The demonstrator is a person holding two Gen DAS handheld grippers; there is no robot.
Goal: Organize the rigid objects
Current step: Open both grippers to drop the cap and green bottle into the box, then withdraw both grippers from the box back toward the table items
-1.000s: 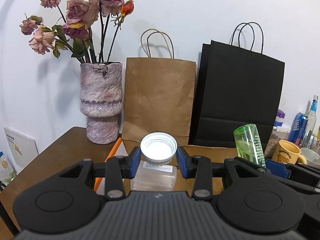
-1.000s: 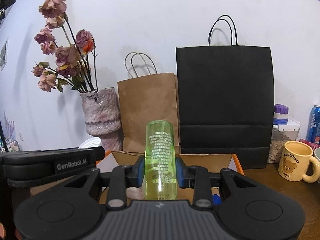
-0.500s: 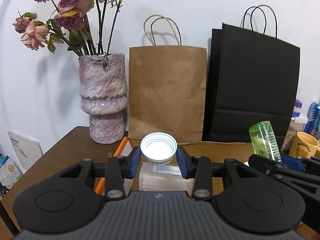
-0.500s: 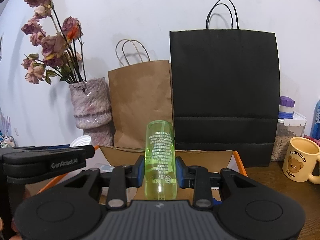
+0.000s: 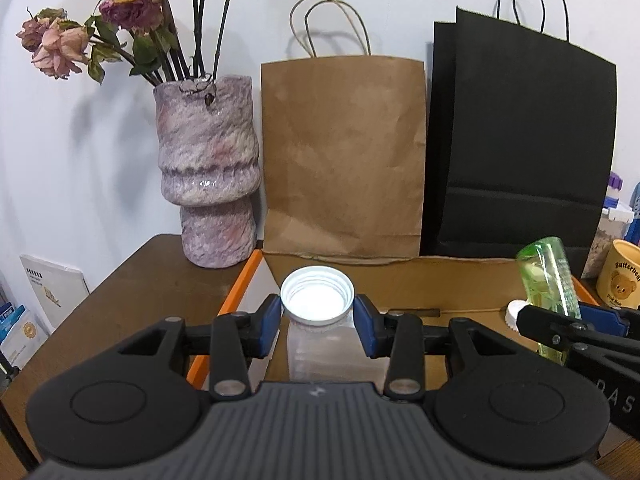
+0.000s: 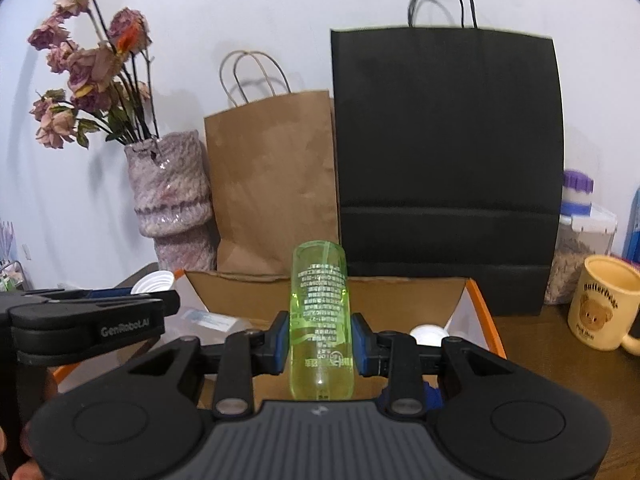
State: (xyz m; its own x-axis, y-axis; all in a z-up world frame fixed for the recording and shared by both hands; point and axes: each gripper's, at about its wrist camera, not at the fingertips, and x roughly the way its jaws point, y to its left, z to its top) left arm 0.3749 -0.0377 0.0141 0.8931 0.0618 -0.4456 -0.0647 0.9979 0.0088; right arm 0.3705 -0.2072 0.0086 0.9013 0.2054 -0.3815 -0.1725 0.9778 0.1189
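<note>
Left gripper (image 5: 317, 322) opening, clear bottle (image 5: 318, 320) with white threaded mouth between blue pads. Right gripper (image 6: 319, 342) clamped on green bottle (image 6: 320, 320), held upright. Both over open cardboard box (image 6: 400, 292) with orange edge. Behind: vase (image 5: 208, 176), brown bag (image 5: 344, 156), black bag (image 6: 444, 160).

We see a clear, frosted-looking plastic jar (image 5: 320, 344) with a white ribbed rim, and at lower centre of the right wrist view a glossy translucent green plastic bottle (image 6: 320, 320). The box (image 5: 400, 280) is matt brown cardboard. At left, the vase (image 5: 208, 168) looks like rough glazed ceramic, perhaps. The table (image 5: 152, 292) is dark wood.
</note>
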